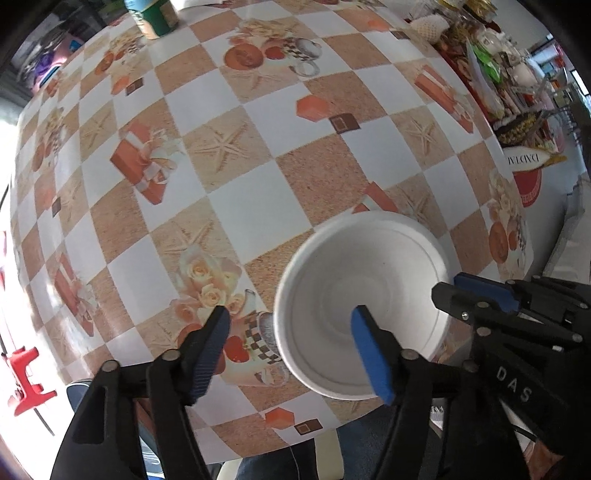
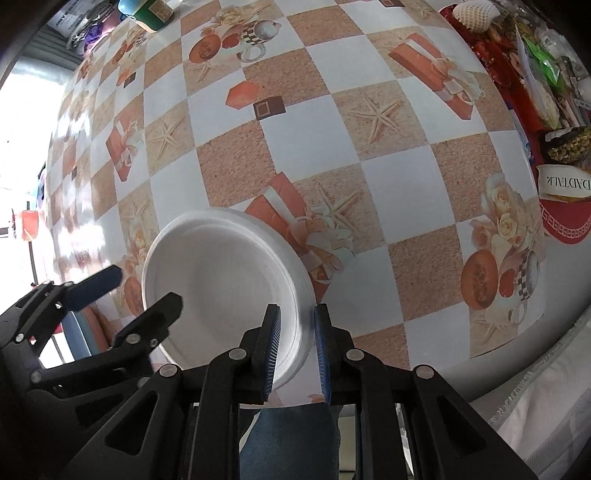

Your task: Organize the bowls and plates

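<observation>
Plate, white foam, round with a ridged rim, lies near the worktop front edge. Left tongs stand wide apart, one pad over the dish, gripping nothing. Right tongs pinch the plate's rim, jaws nearly closed. Foam is light and soft: a hard squeeze could crack the rim, and the glossy checked oilcloth may let it slide.

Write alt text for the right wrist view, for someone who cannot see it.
The right gripper is shut on the near rim of a white foam plate at the edge of a table covered in a checkered printed cloth. The open left gripper reaches over the plate's left side. A green can stands at the far edge.
</observation>
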The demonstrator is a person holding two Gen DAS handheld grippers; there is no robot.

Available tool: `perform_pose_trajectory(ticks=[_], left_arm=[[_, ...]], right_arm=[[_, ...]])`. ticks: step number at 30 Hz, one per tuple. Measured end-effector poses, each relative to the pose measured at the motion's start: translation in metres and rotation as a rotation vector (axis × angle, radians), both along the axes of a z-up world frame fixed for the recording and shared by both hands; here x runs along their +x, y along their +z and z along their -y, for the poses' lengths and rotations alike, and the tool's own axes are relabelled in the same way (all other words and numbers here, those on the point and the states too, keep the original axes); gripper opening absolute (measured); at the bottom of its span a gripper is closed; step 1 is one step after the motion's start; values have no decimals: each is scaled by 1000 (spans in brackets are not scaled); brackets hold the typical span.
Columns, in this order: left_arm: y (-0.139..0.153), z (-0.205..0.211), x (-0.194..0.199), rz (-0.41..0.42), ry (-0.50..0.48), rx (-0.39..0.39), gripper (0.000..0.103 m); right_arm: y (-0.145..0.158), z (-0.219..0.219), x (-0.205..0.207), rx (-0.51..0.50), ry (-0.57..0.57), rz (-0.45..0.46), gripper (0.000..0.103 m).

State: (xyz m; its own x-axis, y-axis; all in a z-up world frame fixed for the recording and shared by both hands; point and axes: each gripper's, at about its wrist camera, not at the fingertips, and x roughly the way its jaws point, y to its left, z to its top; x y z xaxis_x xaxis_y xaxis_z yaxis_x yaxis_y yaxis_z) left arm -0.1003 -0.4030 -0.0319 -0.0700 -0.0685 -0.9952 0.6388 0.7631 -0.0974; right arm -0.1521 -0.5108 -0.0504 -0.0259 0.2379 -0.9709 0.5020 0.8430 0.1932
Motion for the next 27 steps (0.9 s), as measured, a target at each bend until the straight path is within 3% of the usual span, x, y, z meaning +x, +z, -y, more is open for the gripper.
perform_pose_trajectory(ticks=[2, 3, 4, 5, 9, 12, 15, 18, 27], left_arm=[[0, -5, 1, -1, 13, 0, 77], [0, -6, 2, -1, 19, 3, 77], [0, -8, 2, 5, 27, 11, 78], [0, -12, 5, -4, 40, 7, 79], [-2, -22, 9, -23, 79, -1, 79], [-3, -31, 12, -18, 103, 2, 80], [-5, -40, 15, -44, 137, -13, 81], [-9, -49, 17, -58, 165, -1, 81], [-21, -68, 18, -101, 220, 17, 81]], right_arm=[[0, 1, -1, 3, -1, -3, 20], [0, 1, -2, 4, -3, -4, 31], [1, 2, -3, -11, -2, -11, 49], [2, 4, -4, -40, 0, -16, 55], [3, 8, -6, -30, -10, -11, 59], [3, 11, -7, -34, -18, -7, 84], [5, 13, -6, -34, -14, 11, 84], [9, 16, -4, -72, 7, 35, 103], [1, 21, -8, -70, 9, -12, 103]])
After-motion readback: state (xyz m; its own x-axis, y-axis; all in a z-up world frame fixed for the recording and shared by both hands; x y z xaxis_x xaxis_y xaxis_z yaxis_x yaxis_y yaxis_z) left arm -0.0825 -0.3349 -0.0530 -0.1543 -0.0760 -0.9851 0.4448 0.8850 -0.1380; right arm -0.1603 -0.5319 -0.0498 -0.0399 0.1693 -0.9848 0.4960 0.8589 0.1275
